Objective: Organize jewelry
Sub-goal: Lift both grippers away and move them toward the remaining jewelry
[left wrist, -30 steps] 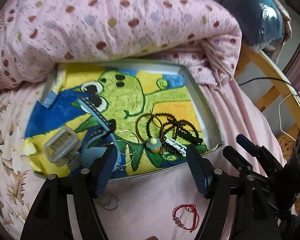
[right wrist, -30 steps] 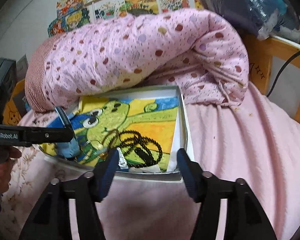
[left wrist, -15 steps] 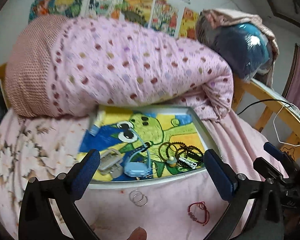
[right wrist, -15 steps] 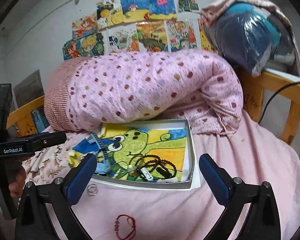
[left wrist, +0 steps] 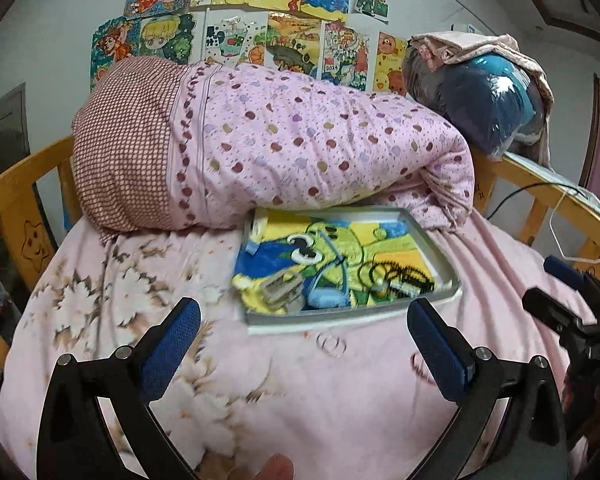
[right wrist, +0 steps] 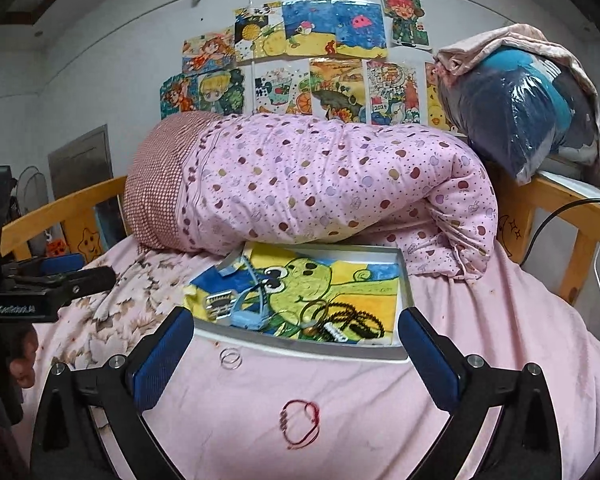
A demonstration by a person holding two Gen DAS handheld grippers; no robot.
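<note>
Left wrist: left gripper [left wrist: 303, 344] spread wide, empty; thin silver rings [left wrist: 331, 344] lie on the pink bedsheet [left wrist: 340, 412] between its fingers, just outside the shallow grey metal tray [left wrist: 352, 314], and they'll likely slip on soft fabric. Right wrist: right gripper [right wrist: 294, 354] also wide, empty; red cord bracelet [right wrist: 300, 424] lies close below it and could snag.

Both tools share one build: the left gripper [left wrist: 303, 343] and right gripper [right wrist: 294, 348] have black angular arms studded with round silver screws, tipped by textured blue pads [right wrist: 162, 356]. The left unit's black housing carries white "GenRobot.AI" lettering [right wrist: 17, 309].
</note>
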